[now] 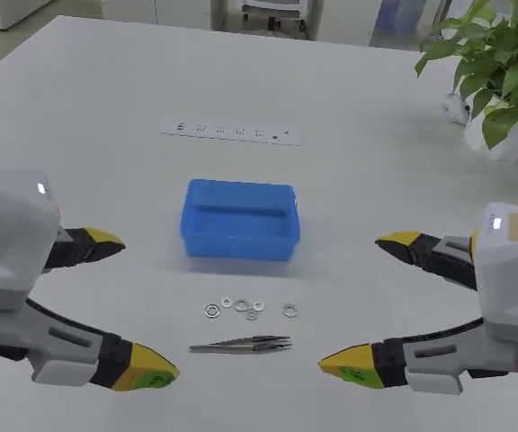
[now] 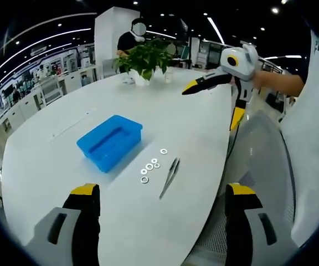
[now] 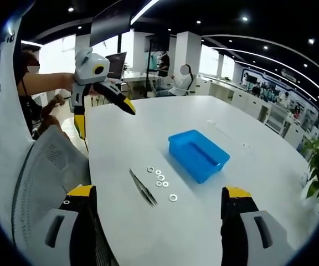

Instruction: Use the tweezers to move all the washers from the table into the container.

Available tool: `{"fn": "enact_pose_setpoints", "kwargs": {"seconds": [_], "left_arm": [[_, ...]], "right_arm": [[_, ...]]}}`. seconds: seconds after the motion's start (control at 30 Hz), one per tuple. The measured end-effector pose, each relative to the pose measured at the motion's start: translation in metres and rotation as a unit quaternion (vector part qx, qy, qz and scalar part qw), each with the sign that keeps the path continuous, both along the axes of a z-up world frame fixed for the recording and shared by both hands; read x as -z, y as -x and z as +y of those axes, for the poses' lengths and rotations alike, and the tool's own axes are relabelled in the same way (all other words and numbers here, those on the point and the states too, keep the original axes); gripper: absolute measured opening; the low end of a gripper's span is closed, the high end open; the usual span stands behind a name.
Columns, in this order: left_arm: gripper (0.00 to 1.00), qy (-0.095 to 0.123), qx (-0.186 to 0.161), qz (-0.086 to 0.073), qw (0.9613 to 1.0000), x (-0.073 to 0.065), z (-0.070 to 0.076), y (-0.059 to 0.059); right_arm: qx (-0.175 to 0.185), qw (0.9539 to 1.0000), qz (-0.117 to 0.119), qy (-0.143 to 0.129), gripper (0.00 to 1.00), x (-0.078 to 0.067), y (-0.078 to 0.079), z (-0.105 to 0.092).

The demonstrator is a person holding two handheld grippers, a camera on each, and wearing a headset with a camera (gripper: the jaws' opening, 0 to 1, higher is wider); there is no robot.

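The left gripper (image 1: 140, 306) and right gripper (image 1: 353, 302) are hanging open over the white desk (image 1: 106, 81), near its front edge, in a ceiling-lit office (image 3: 248, 72).

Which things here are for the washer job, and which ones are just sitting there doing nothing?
For the job:
tweezers
washers, lying just beyond the tweezers
blue container
left gripper and right gripper, both open

Just lying about:
white power strip, beyond the container
potted plant, far off to the right
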State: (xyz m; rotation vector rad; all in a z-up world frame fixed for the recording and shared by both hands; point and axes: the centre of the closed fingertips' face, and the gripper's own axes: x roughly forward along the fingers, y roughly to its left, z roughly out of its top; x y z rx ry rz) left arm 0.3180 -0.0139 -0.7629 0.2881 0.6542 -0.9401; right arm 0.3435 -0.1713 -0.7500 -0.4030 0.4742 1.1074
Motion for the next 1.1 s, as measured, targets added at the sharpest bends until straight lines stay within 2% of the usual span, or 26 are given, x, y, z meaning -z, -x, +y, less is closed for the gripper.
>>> {"fn": "enact_pose_setpoints", "kwargs": {"seconds": [0.13,0.37,0.57,0.8,0.9,0.97,1.1], "left_arm": [[0.99,-0.016,0.01,-0.001,0.9998,0.003,0.002,-0.002],[0.99,0.0,-0.002,0.001,1.0,0.002,0.001,-0.009],[0.99,-0.009,0.005,0.01,0.9999,0.012,-0.001,-0.009],[0.99,-0.012,0.004,0.021,0.9997,0.02,-0.003,-0.007],[0.99,-0.021,0.002,0.011,0.9997,0.017,-0.005,-0.01],[0.99,-0.017,0.003,0.005,0.9998,0.016,-0.007,-0.012],[0.99,-0.023,-0.004,0.017,0.9996,0.026,-0.006,-0.016]], "right_arm": [[0.002,1.0,0.004,0.007,0.93,0.004,0.0,-0.003],[0.004,0.9999,0.007,0.009,0.92,0.006,-0.005,-0.002],[0.005,0.9999,0.011,0.009,0.9,0.007,-0.01,-0.002],[0.001,0.9996,0.025,0.015,0.87,0.016,-0.011,-0.003],[-0.001,0.9994,0.03,0.018,0.86,0.019,-0.012,-0.002],[-0.002,0.9993,0.033,0.018,0.85,0.022,-0.012,-0.001],[-0.008,0.9989,0.04,0.024,0.84,0.027,-0.013,0.003]]}}
